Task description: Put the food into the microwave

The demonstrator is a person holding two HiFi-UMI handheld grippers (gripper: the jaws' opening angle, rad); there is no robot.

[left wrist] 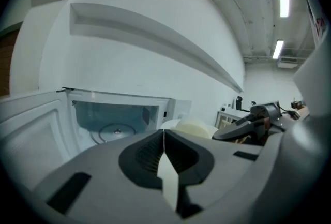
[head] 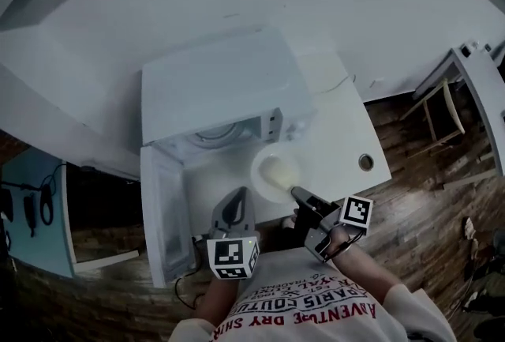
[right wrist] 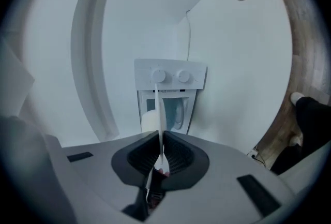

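A white microwave [head: 221, 88] stands on the white table with its door [head: 162, 214] swung open to the left; its cavity [left wrist: 114, 119] with the glass turntable shows. In front of the opening hangs a white plate [head: 264, 178] bearing a pale round piece of food [head: 278, 170]. My left gripper [head: 241, 192] is shut on the plate's near left rim [left wrist: 164, 166]. My right gripper [head: 296, 192] is shut on the right rim, which shows as a thin white edge [right wrist: 159, 109] between its jaws. The food [left wrist: 194, 127] rises just beyond the left jaws.
The white table [head: 347, 127] has a round cable hole [head: 365, 162] to the right of the plate. A wooden chair [head: 438, 115] stands on the wood floor at the right. The microwave's two control knobs [right wrist: 170, 76] face the right gripper.
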